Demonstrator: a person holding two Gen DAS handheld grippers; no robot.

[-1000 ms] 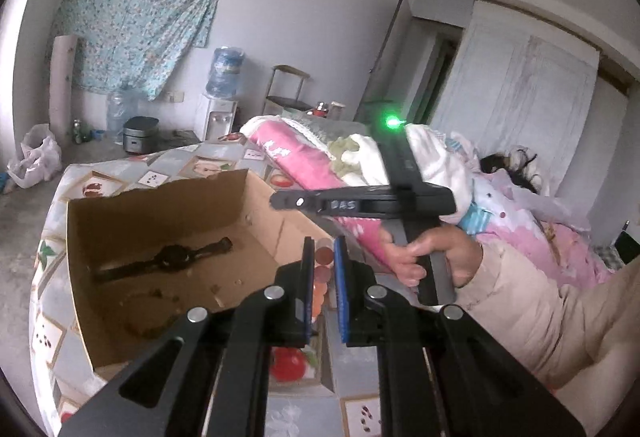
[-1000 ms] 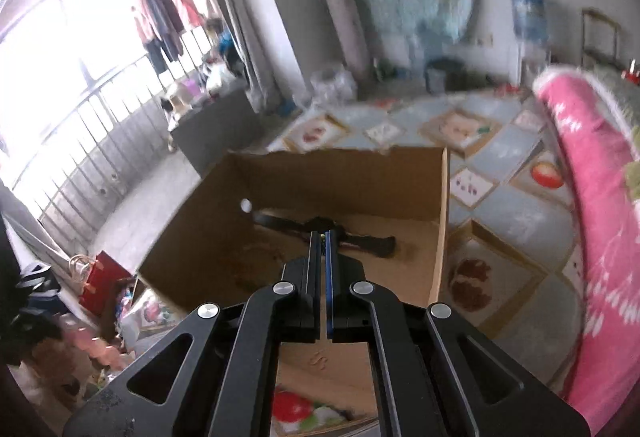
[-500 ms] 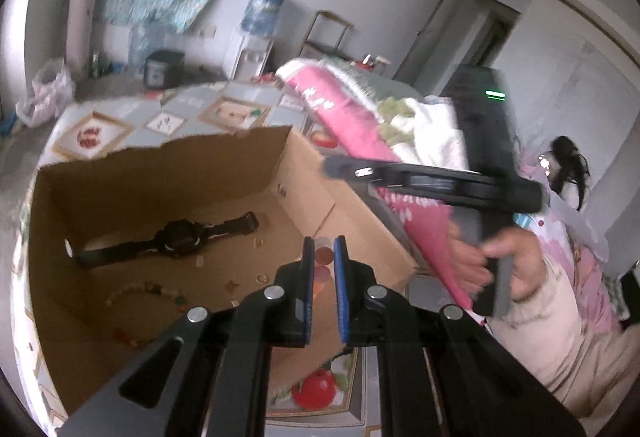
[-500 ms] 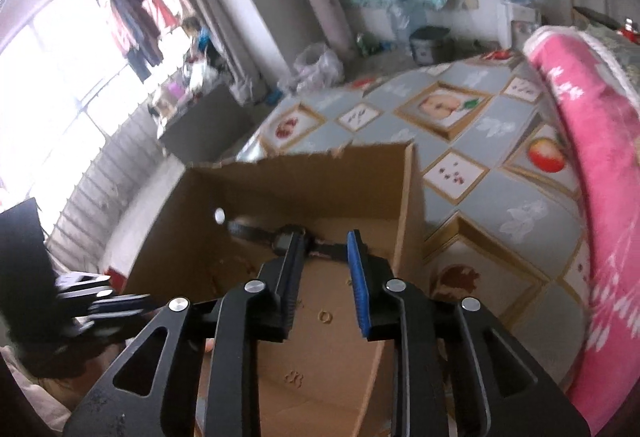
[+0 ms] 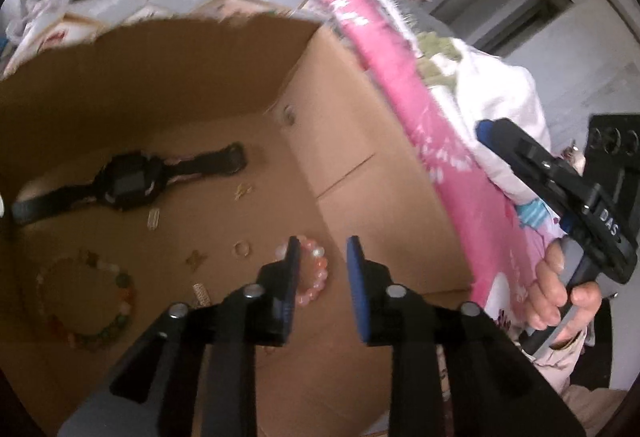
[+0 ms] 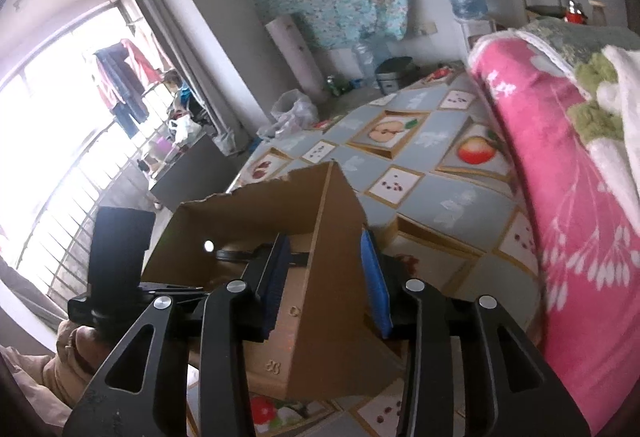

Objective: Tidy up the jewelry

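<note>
Jewelry lies scattered on the floor of an open cardboard box (image 5: 340,157) that sits on a bed with a fruit-print cover (image 6: 448,173). The left tongs (image 5: 320,257) have just been opening and stand apart with nothing between them, angled down into the box; a pink bead bracelet (image 5: 312,273) lies just at 9 o'clock of the gap, partly hidden behind the left finger. Further out at 9 o'clock sit a small ring (image 5: 241,249) and a multicoloured bead bracelet (image 5: 92,301); a black watch (image 5: 128,183) lies toward 10 o'clock. The right tongs (image 6: 326,269) have also just been opening and straddle the box's near corner wall without pressing it, as far as I can judge.

The pink bracelet sits off-centre from the left gap, so closing now may catch only one edge and flick it away. The picture is smeared, suggesting a fast approach that could overshoot. A nudge from the right tongs could shift the box.
</note>
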